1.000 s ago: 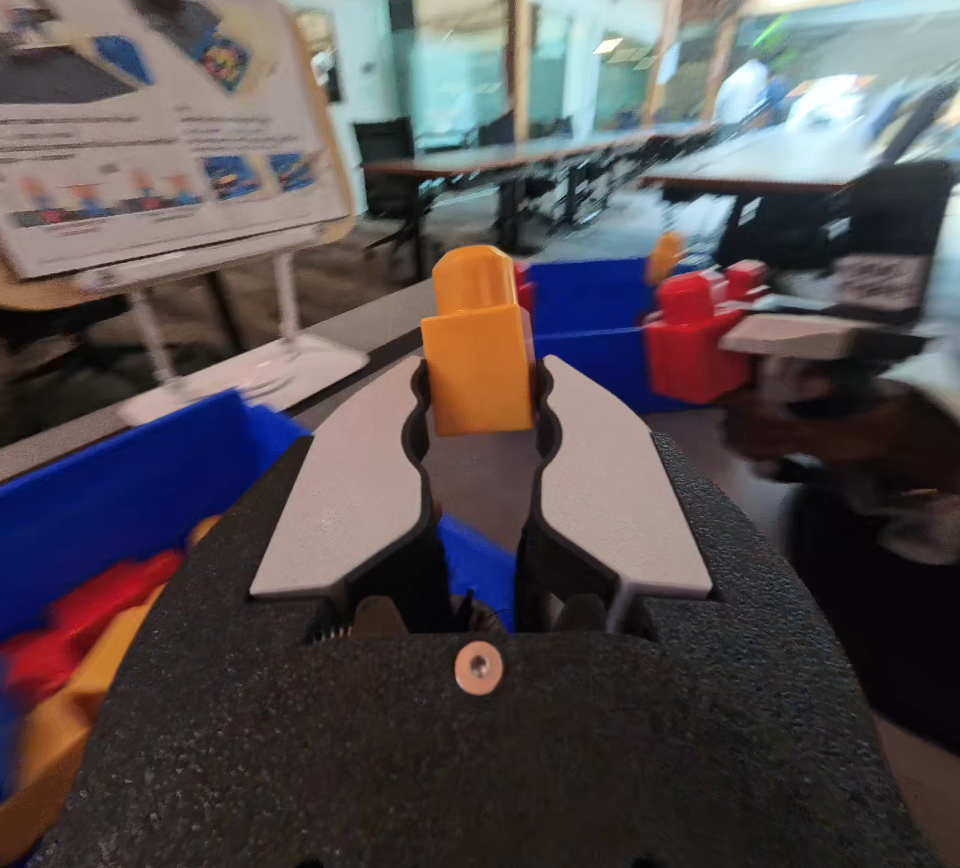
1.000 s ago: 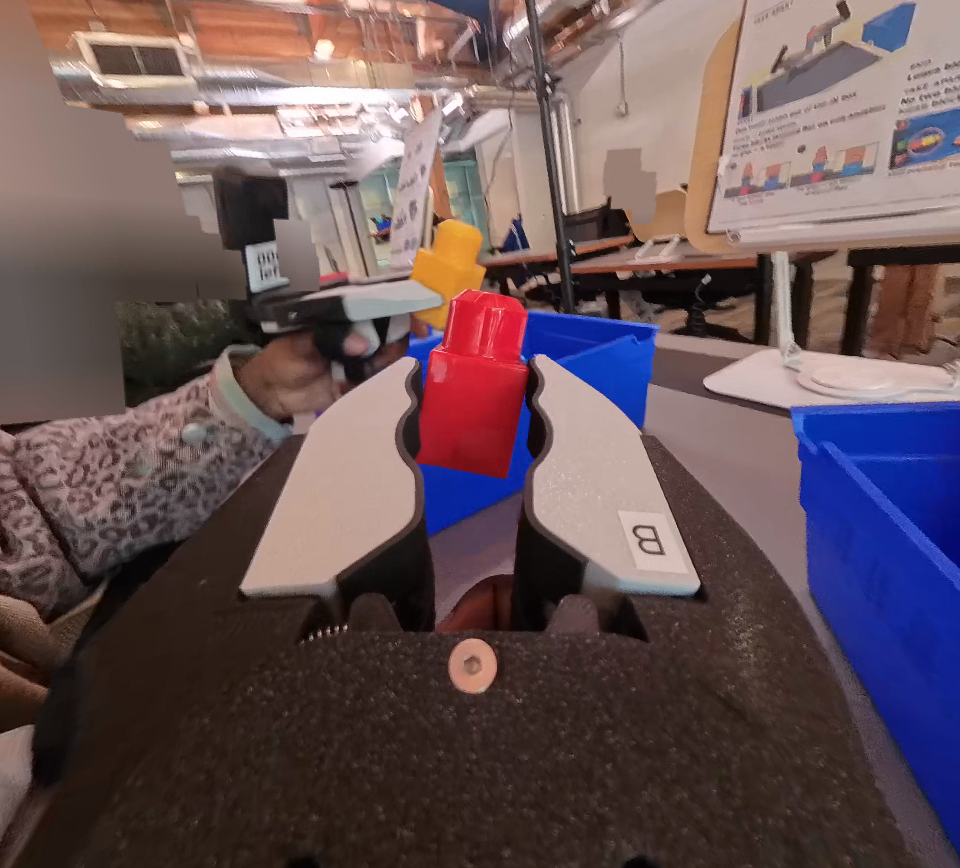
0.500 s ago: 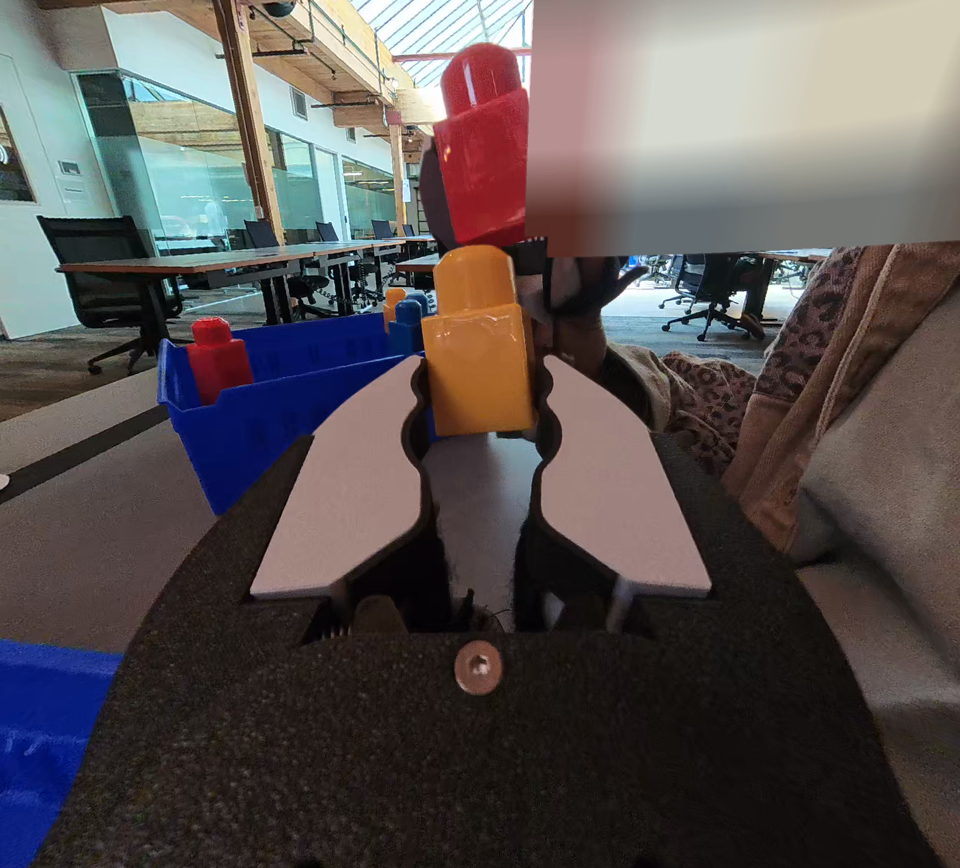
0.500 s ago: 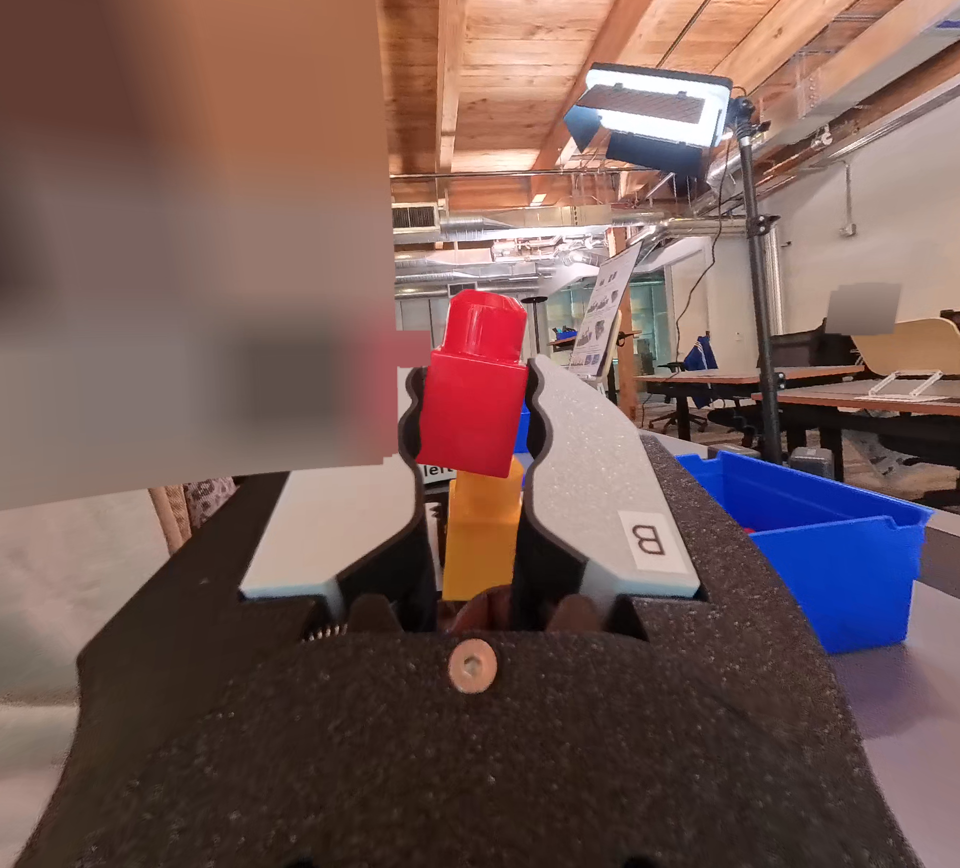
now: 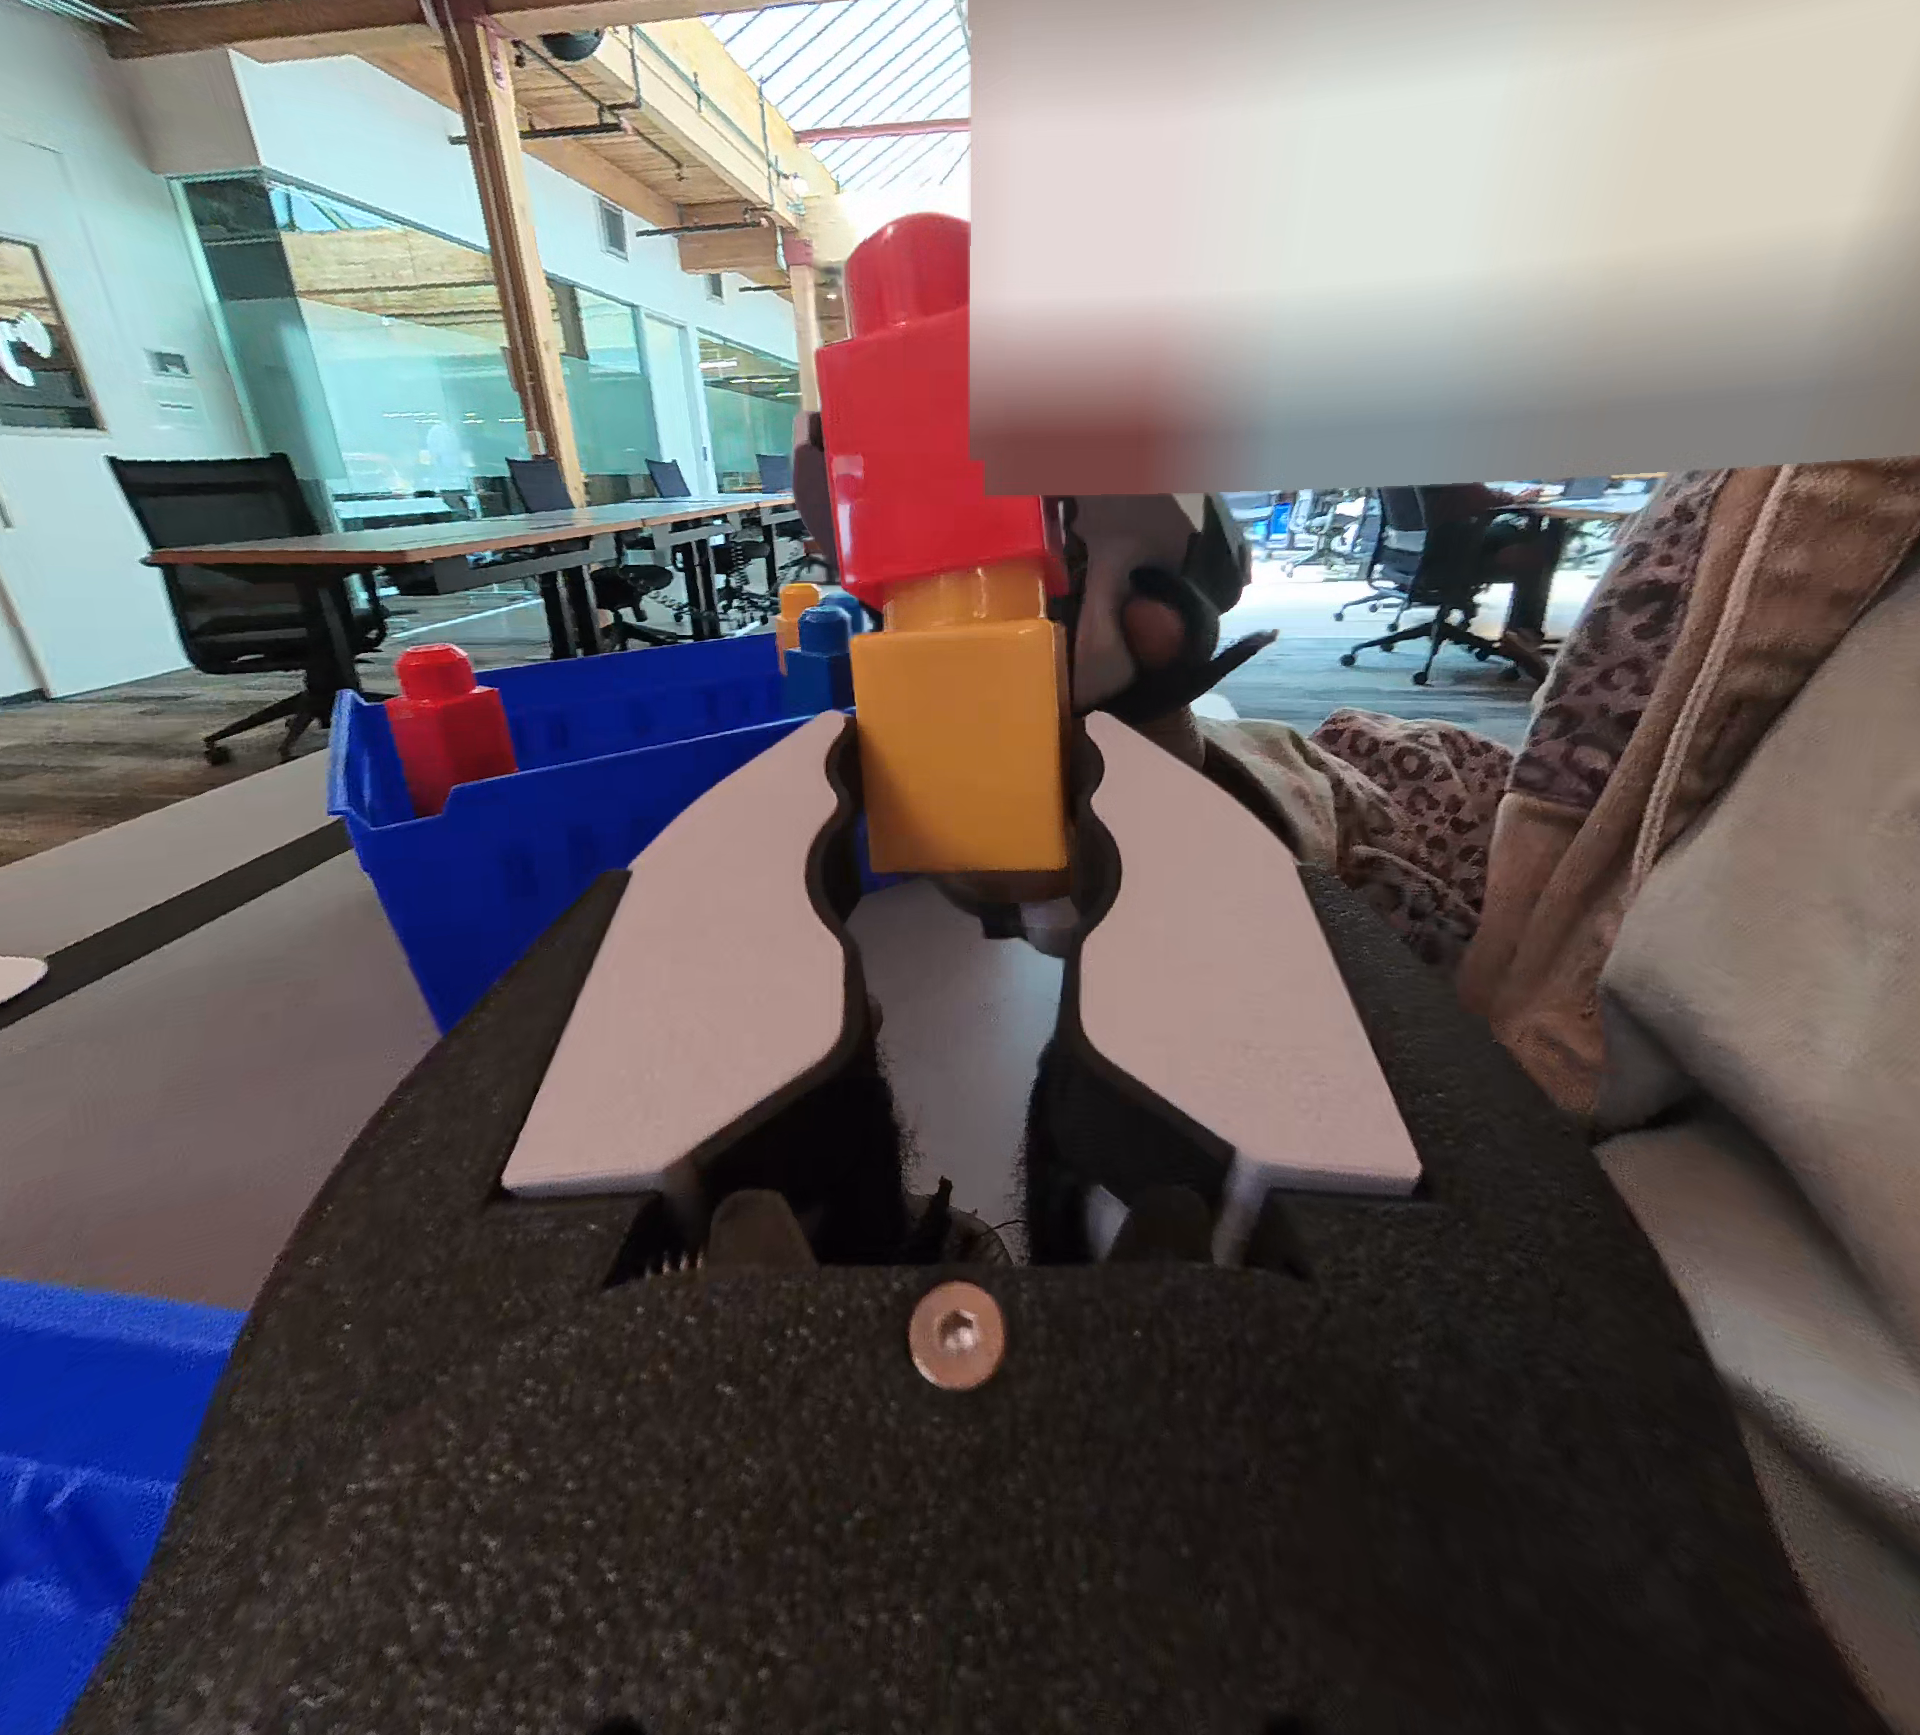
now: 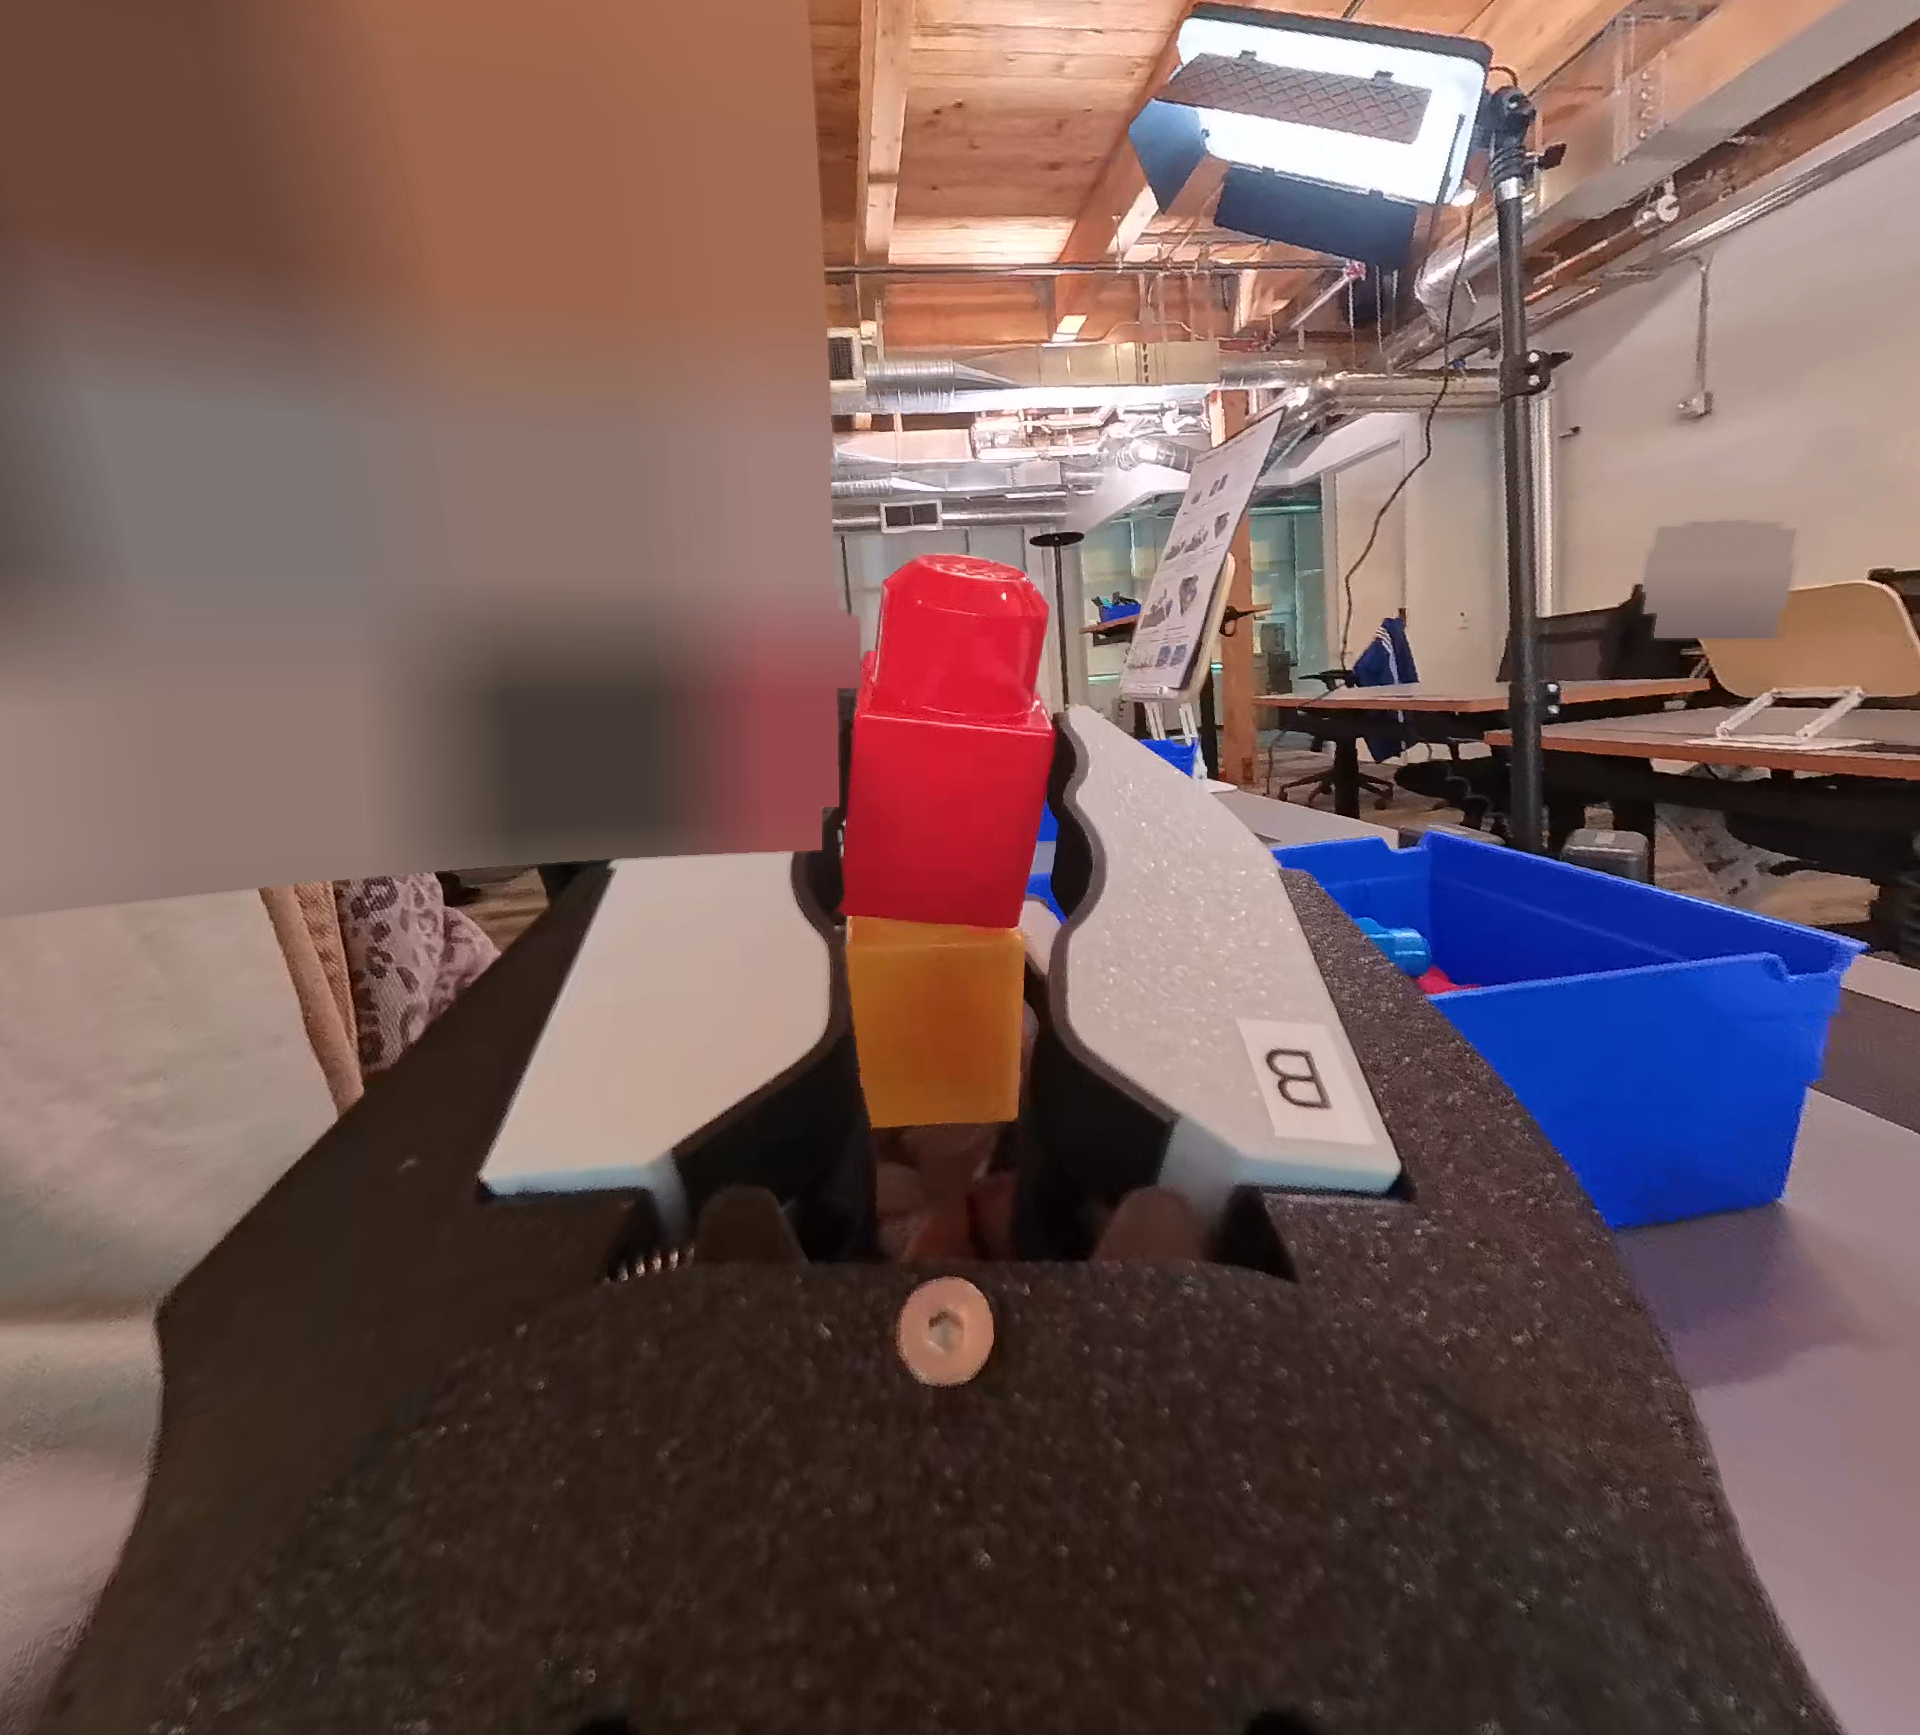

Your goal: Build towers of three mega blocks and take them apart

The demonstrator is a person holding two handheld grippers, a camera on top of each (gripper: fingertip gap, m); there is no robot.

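Note:
My left gripper (image 5: 961, 776) is shut on a yellow block (image 5: 961, 740), held in the air. A red block (image 5: 914, 459) sits on its stud, tilted a little, with a thin band of the stud still showing. My right gripper (image 6: 940, 812) is shut on that red block (image 6: 940, 812), and the yellow block (image 6: 935, 1031) shows right under it between the fingers. The two grippers face each other. In the left wrist view only the hand (image 5: 1143, 605) holding the right gripper shows behind the blocks.
A blue bin (image 5: 582, 833) with a red block (image 5: 447, 729) and blue and yellow blocks stands on the grey table (image 5: 187, 1062). Another blue bin edge (image 5: 83, 1477) is at lower left. A blue bin (image 6: 1621, 1010) lies right. The person's patterned sleeve (image 5: 1434, 802) is close.
The two grippers swung to face each other. The red block came down from above the yellow block onto its stud, so the two blocks now sit together.

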